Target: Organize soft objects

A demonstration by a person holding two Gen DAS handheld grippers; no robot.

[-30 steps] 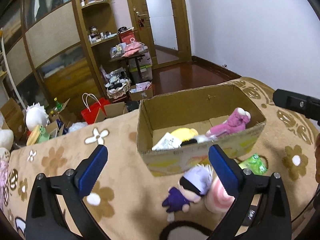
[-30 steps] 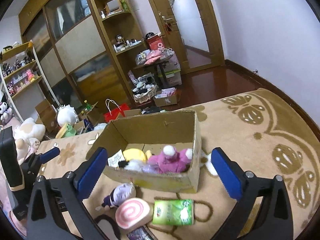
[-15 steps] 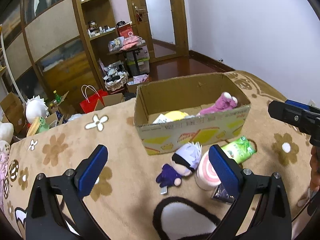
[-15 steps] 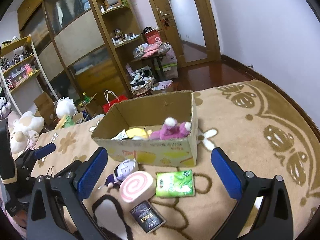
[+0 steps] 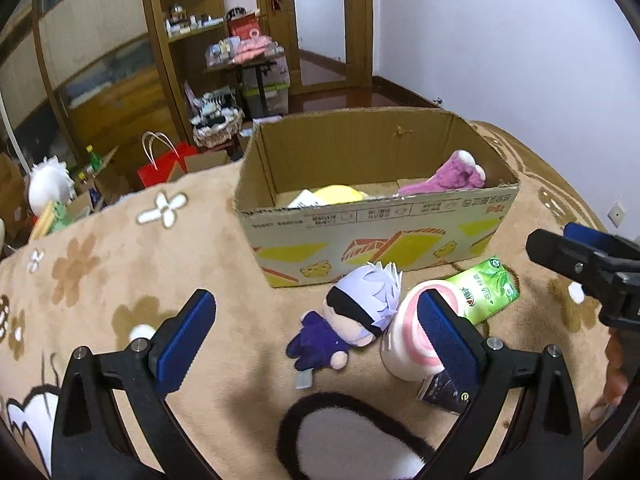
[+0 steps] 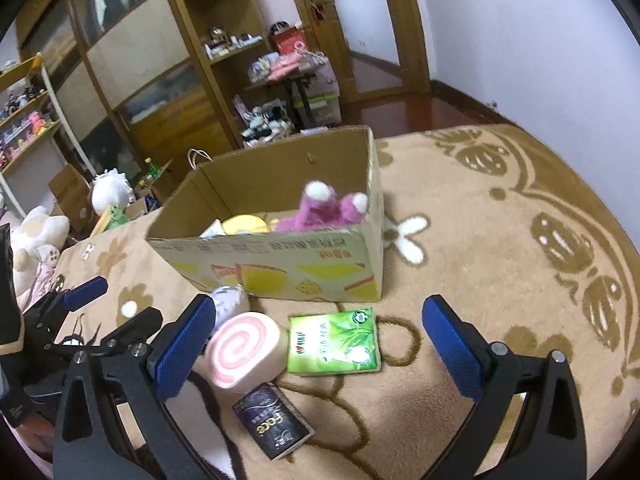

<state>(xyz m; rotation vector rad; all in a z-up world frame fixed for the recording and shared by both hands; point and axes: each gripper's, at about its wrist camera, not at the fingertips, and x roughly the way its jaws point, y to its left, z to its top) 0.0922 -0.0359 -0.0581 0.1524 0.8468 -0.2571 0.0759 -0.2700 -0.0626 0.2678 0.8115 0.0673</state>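
A tan blanket (image 5: 120, 248) with flower patterns covers the surface. On it stands an open cardboard box (image 5: 380, 232); inside, a pink plush (image 5: 444, 178) leans in the right end, a yellow plush (image 5: 338, 193) lies toward the left, and a white paper (image 5: 304, 200) lies beside it. In front of the box lie a white-haired doll (image 5: 352, 316), a swirl-roll plush (image 6: 244, 350) touching it, a green pack (image 6: 334, 342) just beside the roll, and a dark packet (image 6: 274, 426) nearest the cameras. The left gripper (image 5: 316, 340) hangs spread wide over the doll, empty. The right gripper (image 6: 320, 342) is also spread wide and empty, above the roll and pack.
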